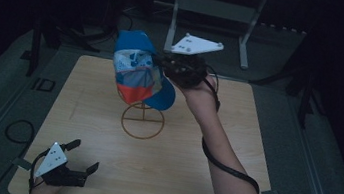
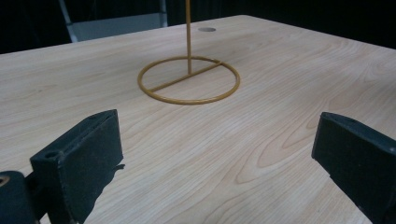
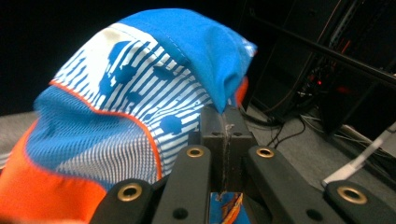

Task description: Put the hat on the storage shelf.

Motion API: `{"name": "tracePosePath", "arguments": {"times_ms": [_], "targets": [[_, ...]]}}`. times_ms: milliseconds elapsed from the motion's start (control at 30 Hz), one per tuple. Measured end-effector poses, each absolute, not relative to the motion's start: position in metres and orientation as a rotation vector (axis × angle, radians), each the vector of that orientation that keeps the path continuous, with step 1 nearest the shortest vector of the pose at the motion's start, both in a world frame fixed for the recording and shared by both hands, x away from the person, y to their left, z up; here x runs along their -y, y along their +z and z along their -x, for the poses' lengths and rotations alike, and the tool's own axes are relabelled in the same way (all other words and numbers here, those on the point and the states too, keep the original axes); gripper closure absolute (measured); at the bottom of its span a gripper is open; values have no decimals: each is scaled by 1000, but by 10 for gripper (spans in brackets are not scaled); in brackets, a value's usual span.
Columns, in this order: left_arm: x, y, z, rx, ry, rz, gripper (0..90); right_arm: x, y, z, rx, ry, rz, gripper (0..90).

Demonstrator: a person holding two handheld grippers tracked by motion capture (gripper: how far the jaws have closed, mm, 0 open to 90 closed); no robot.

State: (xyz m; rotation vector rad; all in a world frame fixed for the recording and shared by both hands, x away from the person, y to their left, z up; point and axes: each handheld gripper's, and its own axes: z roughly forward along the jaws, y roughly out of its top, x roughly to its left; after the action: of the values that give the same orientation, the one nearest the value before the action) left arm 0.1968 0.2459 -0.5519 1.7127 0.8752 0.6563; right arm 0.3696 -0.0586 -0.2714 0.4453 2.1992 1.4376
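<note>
Pinching cap, stand top hidden

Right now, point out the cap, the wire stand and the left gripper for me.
cap [image 1: 139,72]: high view, striped side panel of the crown.
wire stand [image 2: 188,79]: left gripper view, crossbar of the base ring.
left gripper [image 1: 82,155]: high view, gap between its open jaws.

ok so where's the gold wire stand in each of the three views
High view: the gold wire stand sits mid-table, its ring base below the cap held by the right hand-held gripper.
Left gripper view: ring base and upright post at upper centre, beyond the open jaws.
Right gripper view: not in it.
Shared landmark: the wooden table, also seen in the left gripper view.
</note>
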Motion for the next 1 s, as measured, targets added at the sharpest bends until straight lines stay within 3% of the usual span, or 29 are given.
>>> {"name": "tracePosePath", "arguments": {"times_ms": [467,1000], "targets": [[-251,-552,-197,-883,628,-1691,22,14,-310,-398,-2334,1315,-492,899],[-248,-555,-198,-871,606,-1709,22,32,-336,-399,-2393,1318,-522,898]]}}
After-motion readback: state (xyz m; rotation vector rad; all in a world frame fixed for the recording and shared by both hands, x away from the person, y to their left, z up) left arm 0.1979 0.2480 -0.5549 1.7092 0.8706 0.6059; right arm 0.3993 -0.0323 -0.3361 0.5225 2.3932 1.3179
